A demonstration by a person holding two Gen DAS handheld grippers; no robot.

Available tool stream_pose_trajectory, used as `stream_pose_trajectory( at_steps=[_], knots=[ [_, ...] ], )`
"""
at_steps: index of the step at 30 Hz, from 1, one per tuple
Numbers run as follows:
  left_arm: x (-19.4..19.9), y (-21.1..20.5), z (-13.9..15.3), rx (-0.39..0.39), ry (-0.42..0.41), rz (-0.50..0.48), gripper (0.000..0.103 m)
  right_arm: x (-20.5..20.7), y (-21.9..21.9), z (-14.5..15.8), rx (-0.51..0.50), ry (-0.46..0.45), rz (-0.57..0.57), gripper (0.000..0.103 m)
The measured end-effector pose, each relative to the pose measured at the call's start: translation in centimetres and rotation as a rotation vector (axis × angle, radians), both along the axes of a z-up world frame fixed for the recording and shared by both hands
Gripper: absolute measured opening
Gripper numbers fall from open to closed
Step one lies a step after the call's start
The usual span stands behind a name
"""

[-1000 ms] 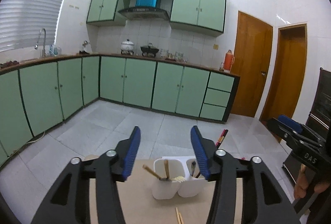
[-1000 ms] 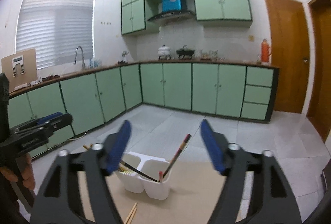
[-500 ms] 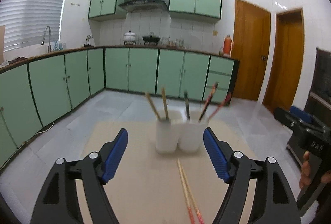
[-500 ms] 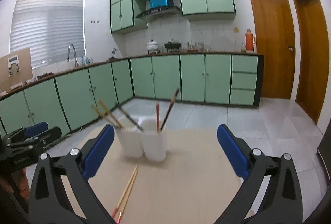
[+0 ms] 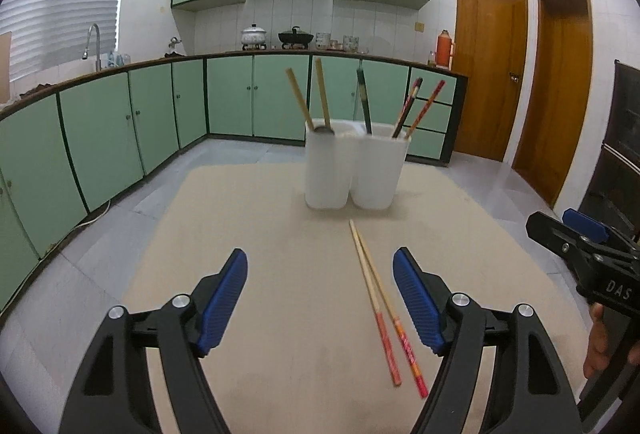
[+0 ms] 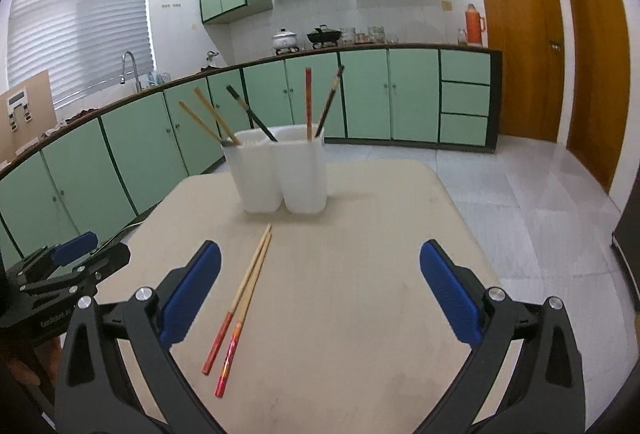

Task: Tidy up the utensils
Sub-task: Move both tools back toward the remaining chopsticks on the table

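A flat, pale brown table (image 5: 248, 234) with rounded corners holds the things. Its top looks smooth and dull.

Near the far end stands a white plastic holder (image 5: 351, 169). It has two tall cups joined side by side, with soft rounded corners. The left cup holds two plain wooden sticks (image 5: 310, 97) that lean left. Something pale lies at its rim, too small to tell. The right cup holds one dark stick (image 5: 364, 101) and two thin sticks (image 5: 418, 107) with red and dark patterns, leaning right.

A pair of chopsticks (image 5: 378, 298) lies flat on the table, in front of the holder and not touching it. They are long and thin, pale wood at the far end and shiny red at the near end. The two lie close together, side by side.

The left gripper (image 5: 320, 298) is black, with blue ribbed pads (image 5: 224, 294). Its jaws stand wide apart and hold nothing. The loose chopsticks lie between its pads, nearer the right pad, not touched.

The right gripper (image 6: 320, 286) looks the same, black with blue ribbed pads (image 6: 450, 292). Its jaws stand even wider and hold nothing. The chopsticks lie just beside its left pad.

Behind the table, smooth green cupboards (image 5: 120, 129) run along the wall.
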State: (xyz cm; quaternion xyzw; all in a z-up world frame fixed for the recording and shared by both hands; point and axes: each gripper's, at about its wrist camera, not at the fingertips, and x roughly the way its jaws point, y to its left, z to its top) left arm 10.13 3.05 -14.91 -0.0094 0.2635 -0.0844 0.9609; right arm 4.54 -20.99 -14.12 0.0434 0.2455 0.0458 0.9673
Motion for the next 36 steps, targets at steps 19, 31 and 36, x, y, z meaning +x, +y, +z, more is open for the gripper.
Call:
stream_pose_trajectory(
  at_steps=[19,31,36],
  knots=[
    [-2.3,3.2,-4.6,0.026,0.094,0.047,0.074,-0.2,5.7,-6.4,-0.048,0.190,0.098,0.067],
    [-1.6,4.0,-4.6,0.007,0.092,0.056,0.074,2.1,8.1,-8.8,-0.062,0.321,0.174,0.031],
    [-1.3,3.8,-4.7,0.006,0.092,0.054,0.074,2.5,8.2,-9.1,-0.058,0.337,0.182,0.016]
  ],
)
